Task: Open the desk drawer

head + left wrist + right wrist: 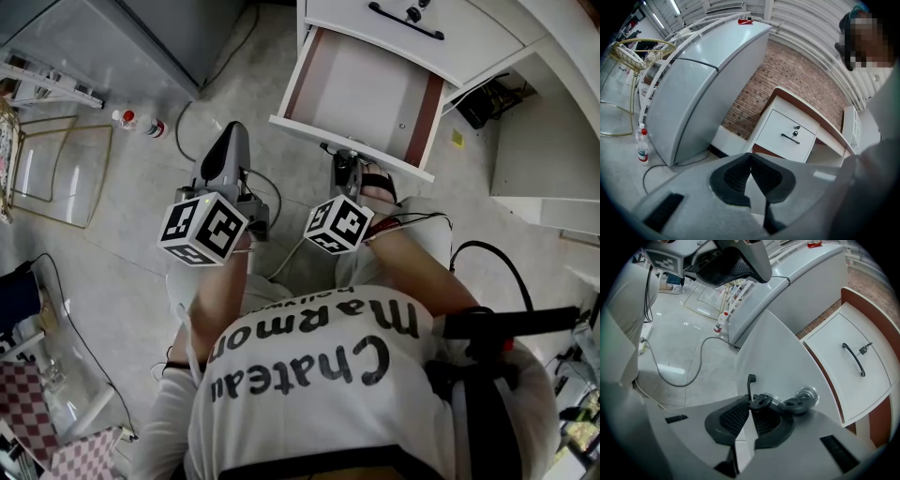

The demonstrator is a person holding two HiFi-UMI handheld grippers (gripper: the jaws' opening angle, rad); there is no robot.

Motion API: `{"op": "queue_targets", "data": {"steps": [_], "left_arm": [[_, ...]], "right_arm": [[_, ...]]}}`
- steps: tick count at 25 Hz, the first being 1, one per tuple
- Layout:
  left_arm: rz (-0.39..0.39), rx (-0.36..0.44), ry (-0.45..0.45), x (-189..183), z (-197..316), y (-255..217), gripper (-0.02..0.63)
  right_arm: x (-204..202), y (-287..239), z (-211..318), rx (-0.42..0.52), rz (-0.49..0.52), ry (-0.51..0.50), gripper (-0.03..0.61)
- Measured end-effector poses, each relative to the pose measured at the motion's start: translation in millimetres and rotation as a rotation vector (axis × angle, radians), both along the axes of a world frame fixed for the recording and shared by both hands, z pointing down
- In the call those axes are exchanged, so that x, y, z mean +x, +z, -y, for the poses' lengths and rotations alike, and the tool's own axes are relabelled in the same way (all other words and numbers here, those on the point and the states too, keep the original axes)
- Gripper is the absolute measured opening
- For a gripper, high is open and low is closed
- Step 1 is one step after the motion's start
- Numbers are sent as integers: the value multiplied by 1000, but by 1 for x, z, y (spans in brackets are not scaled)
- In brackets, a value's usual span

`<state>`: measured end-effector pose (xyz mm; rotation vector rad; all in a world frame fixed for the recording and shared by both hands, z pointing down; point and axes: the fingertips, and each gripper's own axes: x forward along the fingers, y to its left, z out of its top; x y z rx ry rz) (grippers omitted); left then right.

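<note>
The drawer [356, 145] stands pulled out at 12 o'clock in the head view. Its white front faces the person and its brown-sided box runs back under the desk, where the far end is cut off by the upper drawer [469, 42].

The right tongs [345, 161] reach up to the drawer front at 12 to 1 o'clock. Their tips there are dark and small against the front's lower edge, and the handle cannot be made out from above.

The right gripper view settles it. The right tongs [750, 401] are clamped shut on the thin black handle [750, 383]. Only one bent end of it rises above the jaws; the rest lies hidden behind them. Just to the right, at 3 o'clock of the jaws, dark keys [797, 404] hang from a round lock [807, 393] on the drawer front [783, 357]. They crowd the grip, so where the keys end and the handle begins is hard to tell.

The left tongs [234, 131] hang apart at 10 o'clock over bare floor. In their own view the left tongs [751, 157] have pads pressed together with nothing between. Beyond them stand a fridge [693, 93] and the desk, its lower part hidden behind the tongs' body.

The person's shirt fills the head view's lower half.
</note>
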<state>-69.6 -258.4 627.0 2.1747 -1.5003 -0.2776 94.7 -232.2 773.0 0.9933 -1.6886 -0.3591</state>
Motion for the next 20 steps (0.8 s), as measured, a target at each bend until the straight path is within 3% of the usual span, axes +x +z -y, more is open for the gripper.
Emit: {"op": "queue_targets", "data": {"steps": [11,20], "left_arm": [[-14,-30,4,-5,-1,18,14],[39,-49,82,18,4,35,14]], "right_arm": [[-1,10,-2,48,-35,0,26],[0,14,-2,92,-43,-4,26]]}}
